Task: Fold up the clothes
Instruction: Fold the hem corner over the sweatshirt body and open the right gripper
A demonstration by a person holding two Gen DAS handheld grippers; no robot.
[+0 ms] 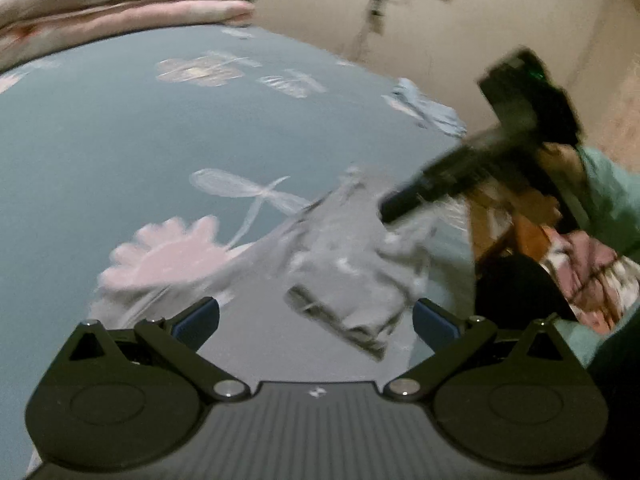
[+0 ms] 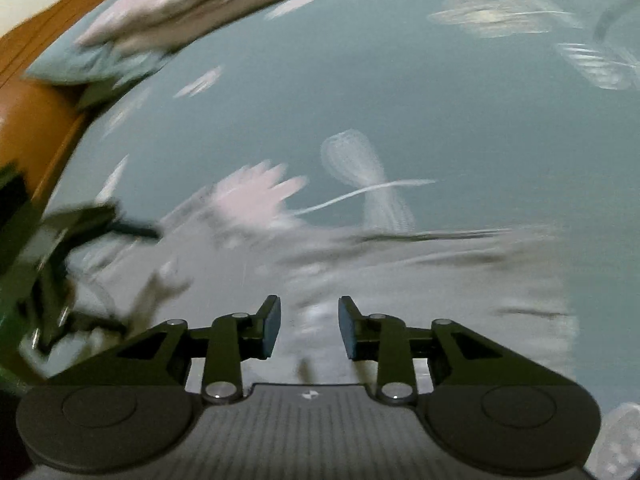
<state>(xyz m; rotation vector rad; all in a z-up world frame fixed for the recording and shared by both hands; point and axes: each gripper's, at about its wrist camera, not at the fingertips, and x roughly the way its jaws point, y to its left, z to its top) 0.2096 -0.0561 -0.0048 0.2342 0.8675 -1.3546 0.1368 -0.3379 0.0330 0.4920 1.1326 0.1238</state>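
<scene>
A light grey garment (image 1: 348, 268) lies crumpled and partly folded on the blue-grey bed sheet (image 1: 120, 140), blurred in both views. My left gripper (image 1: 316, 320) hovers over its near edge, jaws spread wide, nothing between the blue pads (image 1: 198, 320). My right gripper (image 1: 394, 206) reaches in from the right above the cloth's far side. In the right wrist view the right gripper (image 2: 309, 328) is open over the grey garment (image 2: 400, 300), with an empty gap between its pads. The left gripper (image 2: 128, 226) shows as a dark blur at the left.
The sheet carries pink and white flower prints (image 1: 168, 256). A folded pink blanket (image 1: 120, 4) lies along the far edge of the bed. A person's green sleeve (image 1: 608, 188) and patterned cloth (image 1: 592, 280) sit at the right. A wooden headboard (image 2: 36, 112) borders the bed.
</scene>
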